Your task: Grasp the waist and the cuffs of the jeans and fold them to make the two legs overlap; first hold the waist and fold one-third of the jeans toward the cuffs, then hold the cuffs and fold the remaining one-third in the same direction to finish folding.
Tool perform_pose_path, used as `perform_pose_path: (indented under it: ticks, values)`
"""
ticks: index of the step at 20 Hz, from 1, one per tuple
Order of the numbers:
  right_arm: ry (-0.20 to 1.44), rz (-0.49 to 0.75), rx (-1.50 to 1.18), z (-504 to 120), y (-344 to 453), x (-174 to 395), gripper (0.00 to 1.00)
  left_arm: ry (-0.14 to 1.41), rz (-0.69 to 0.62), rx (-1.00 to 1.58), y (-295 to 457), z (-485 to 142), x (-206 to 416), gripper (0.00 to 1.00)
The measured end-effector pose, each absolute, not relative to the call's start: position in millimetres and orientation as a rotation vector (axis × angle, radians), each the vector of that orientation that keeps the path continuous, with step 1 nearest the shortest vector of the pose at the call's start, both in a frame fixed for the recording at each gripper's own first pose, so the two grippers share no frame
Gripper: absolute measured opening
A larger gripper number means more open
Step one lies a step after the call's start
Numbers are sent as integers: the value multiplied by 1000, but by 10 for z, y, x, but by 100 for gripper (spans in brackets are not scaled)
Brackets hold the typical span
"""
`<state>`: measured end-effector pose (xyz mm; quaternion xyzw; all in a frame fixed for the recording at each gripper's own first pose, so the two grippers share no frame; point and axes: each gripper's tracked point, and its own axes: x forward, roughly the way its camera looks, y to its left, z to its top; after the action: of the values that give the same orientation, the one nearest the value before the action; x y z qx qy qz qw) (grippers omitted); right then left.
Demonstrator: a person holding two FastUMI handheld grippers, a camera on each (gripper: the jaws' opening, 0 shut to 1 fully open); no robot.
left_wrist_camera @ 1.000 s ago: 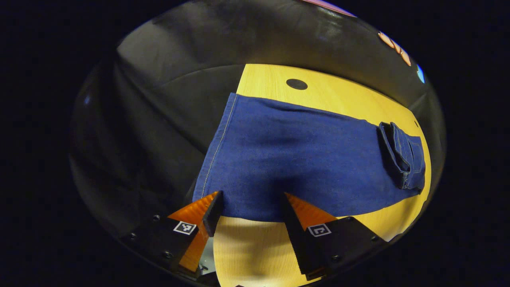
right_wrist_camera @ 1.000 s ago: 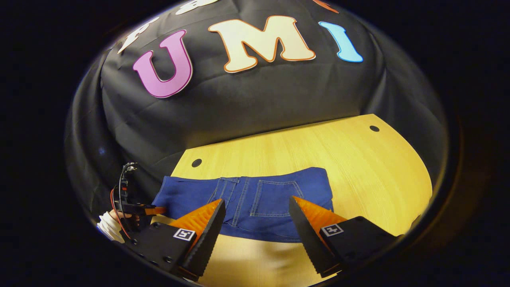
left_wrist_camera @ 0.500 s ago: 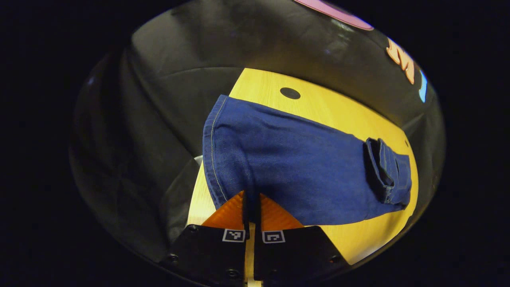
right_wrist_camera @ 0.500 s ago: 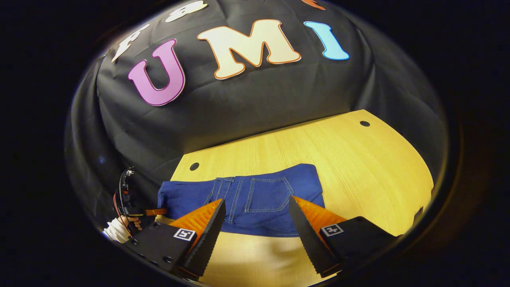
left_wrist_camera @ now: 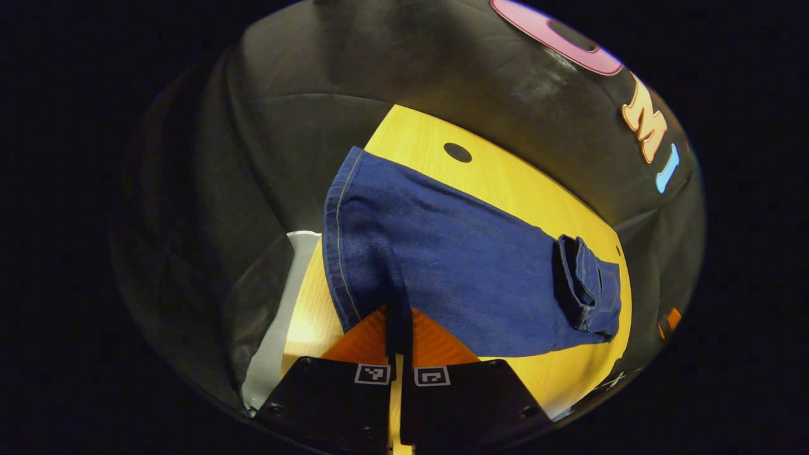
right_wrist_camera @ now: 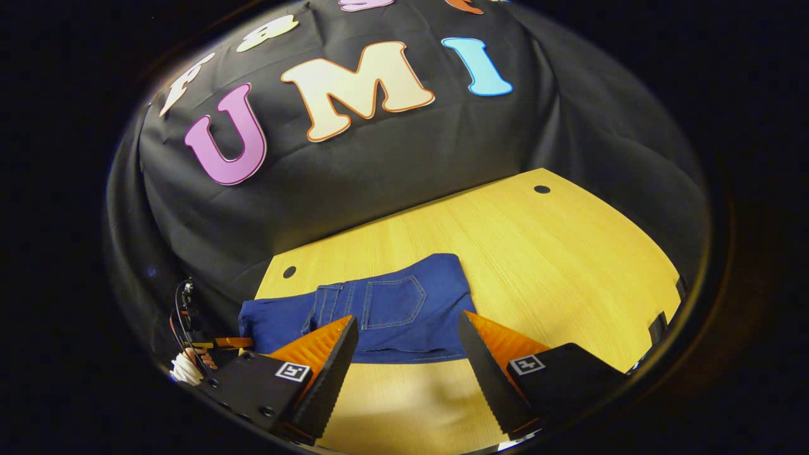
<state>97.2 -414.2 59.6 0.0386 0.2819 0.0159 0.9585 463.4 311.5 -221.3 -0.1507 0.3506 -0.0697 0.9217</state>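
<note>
Left gripper [left_wrist_camera: 399, 328] clamps the cuffs [left_wrist_camera: 354, 278] of the jeans [left_wrist_camera: 455, 253], right gripper [right_wrist_camera: 407, 354] gaping just before the waist fold: judged best carried low, edges squared.

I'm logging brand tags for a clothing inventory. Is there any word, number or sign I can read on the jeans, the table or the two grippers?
Jeans: no tag, brand or writing can be made out.
Table: no writing.
Left gripper: square black-and-white markers, a coded pattern, no words.
Right gripper: square markers of the same kind, no words.
</note>
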Motion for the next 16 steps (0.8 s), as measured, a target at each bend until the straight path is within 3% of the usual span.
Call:
perform_pose_path:
  ticks: [6, 16]
  values:
    - [573, 25, 104, 641, -4480, 885, 98, 615, -201, -508, 2685, -1514, 4352, 0]
    - [577, 56, 114, 821, -5297, 885, 98, 485, -318, -435, 1413, -492, 3979, 0]
